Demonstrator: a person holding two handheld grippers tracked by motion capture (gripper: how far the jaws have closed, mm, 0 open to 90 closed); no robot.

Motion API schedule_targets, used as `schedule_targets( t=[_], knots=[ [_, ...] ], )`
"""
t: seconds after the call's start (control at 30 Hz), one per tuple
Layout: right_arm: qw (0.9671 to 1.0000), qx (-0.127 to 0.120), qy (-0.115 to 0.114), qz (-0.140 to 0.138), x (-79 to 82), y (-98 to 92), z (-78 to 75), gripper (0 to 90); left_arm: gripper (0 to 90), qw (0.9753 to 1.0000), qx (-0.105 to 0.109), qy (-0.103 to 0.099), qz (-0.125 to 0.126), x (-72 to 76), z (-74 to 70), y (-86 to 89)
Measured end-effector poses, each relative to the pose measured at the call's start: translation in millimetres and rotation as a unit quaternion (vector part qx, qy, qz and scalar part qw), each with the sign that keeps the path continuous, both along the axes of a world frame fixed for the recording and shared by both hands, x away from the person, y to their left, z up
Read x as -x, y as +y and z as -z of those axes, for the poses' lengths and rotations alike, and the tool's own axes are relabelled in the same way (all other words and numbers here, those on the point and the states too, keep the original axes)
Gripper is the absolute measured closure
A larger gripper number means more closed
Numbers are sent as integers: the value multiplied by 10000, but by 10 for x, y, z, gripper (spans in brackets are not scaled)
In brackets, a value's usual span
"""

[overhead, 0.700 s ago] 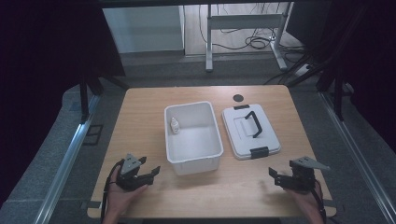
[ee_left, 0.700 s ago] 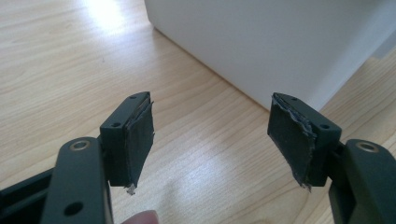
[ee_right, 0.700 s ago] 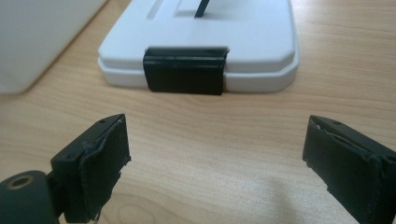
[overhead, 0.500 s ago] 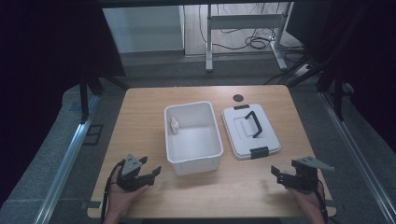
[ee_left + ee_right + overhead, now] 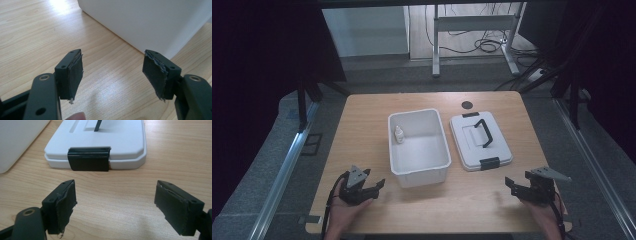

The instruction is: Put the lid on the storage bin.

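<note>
A white open bin stands mid-table with a small white bottle upright in its far left corner. Its white lid, with a black handle and black clips, lies flat just right of it. My left gripper rests near the front edge, left of the bin, open and empty; the bin's white wall rises just beyond its jaws. My right gripper hovers at the front right, open and empty, with the lid's near black clip a short way ahead of its jaws.
A small dark round disc lies near the table's far edge. The wooden table has bare room at left and along the front. Beyond it stand desk legs and cables on the floor; metal rails run along both sides.
The right gripper has drifted slightly toward the front edge. The left gripper, bin and lid stay where they were.
</note>
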State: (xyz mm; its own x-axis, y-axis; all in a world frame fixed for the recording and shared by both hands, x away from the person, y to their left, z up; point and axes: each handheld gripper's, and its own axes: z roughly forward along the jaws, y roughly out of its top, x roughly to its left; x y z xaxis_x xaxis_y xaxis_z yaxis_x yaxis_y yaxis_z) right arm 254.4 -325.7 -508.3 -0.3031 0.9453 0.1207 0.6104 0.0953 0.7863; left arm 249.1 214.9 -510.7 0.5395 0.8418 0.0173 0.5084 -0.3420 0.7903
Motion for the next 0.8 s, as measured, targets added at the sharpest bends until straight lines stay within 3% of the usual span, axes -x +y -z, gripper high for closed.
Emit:
schedule_targets(
  t=[0.33,0.4,0.6,0.8],
  knots=[
    [9998,-21,118,-149,-120,114,-127,190,330,10000,23,14,-81,-9,-11,58],
    [9996,-71,117,-230,-138,130,-206,191,331,10000,33,15,-77,-8,-12,58],
    [9978,-130,416,-500,-248,111,-517,214,330,10000,17,-1,23,-3,-1,19],
    [9972,-74,482,-562,-365,97,-783,242,330,10000,0,21,44,-8,12,4]
  ],
)
